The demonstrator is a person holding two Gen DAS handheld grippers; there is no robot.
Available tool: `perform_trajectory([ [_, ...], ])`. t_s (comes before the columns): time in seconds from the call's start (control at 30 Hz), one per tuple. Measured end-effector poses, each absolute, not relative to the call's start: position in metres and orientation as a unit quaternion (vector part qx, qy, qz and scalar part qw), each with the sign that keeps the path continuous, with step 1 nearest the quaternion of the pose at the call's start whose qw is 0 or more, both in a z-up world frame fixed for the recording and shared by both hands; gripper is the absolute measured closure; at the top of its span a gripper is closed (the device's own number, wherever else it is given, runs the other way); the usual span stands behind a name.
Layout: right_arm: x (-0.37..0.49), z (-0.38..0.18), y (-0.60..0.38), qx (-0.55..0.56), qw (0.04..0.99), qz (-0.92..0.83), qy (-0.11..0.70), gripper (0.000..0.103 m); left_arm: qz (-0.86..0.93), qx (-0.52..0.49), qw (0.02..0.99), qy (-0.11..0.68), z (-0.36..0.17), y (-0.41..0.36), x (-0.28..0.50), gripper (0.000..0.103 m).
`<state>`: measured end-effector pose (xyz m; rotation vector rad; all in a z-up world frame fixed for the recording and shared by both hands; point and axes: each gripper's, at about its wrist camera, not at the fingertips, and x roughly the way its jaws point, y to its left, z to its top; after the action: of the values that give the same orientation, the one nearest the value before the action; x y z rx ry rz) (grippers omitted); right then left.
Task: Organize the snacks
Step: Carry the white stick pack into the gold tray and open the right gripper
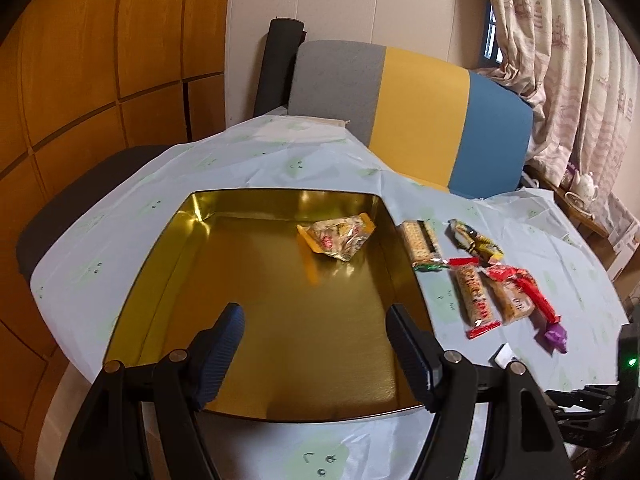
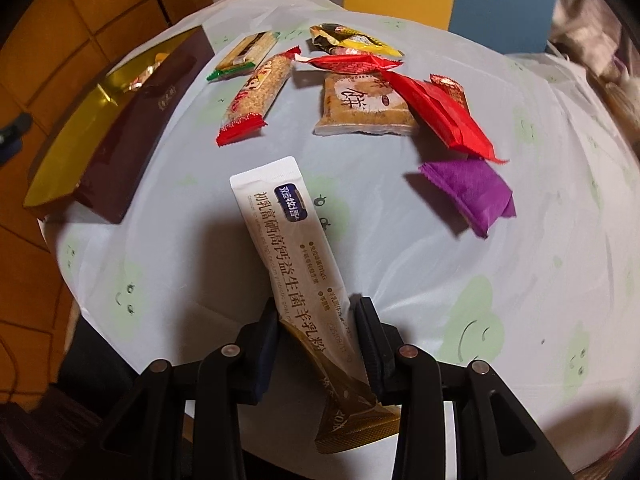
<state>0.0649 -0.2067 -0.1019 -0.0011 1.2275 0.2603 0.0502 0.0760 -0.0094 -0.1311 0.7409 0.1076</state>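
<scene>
Snacks mostly unsorted: you had one packet inside gold tin. Left gripper hung wide, empty, above tin. Right gripper clamped white sachet; others lay at twelve o'clock.

orange wood-panelled wall left, a grey-yellow-blue sofa back behind the table, patterned curtain right.

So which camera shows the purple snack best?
The right wrist view: the purple snack lies close, flat on the tablecloth, its crimped edges sharp. The left wrist view shows the same packet only small and blurry near the table's right edge, beyond the red wrappers.
</scene>
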Motion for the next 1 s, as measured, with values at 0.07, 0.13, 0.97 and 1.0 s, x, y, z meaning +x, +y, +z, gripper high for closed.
perform_trajectory([
  [0.07, 0.059, -0.100, -0.212, 0.054, 0.807, 0.130, 0.574, 0.066, 0.059, -0.059, 0.927, 0.366, -0.012, 0.078, 0.050, 0.029],
  [0.13, 0.060, -0.099, -0.218, 0.097, 0.801, 0.142, 0.574, 0.067, 0.064, -0.060, 0.926, 0.368, -0.014, 0.083, 0.050, 0.029],
  [0.97, 0.095, -0.070, -0.152, 0.119, 0.790, 0.172, 0.577, 0.076, 0.075, -0.107, 0.924, 0.359, -0.012, 0.118, 0.049, 0.029],
  [1.0, 0.094, -0.074, -0.150, 0.110, 0.786, 0.171, 0.583, 0.075, 0.074, -0.108, 0.924, 0.360, -0.012, 0.118, 0.049, 0.029],
])
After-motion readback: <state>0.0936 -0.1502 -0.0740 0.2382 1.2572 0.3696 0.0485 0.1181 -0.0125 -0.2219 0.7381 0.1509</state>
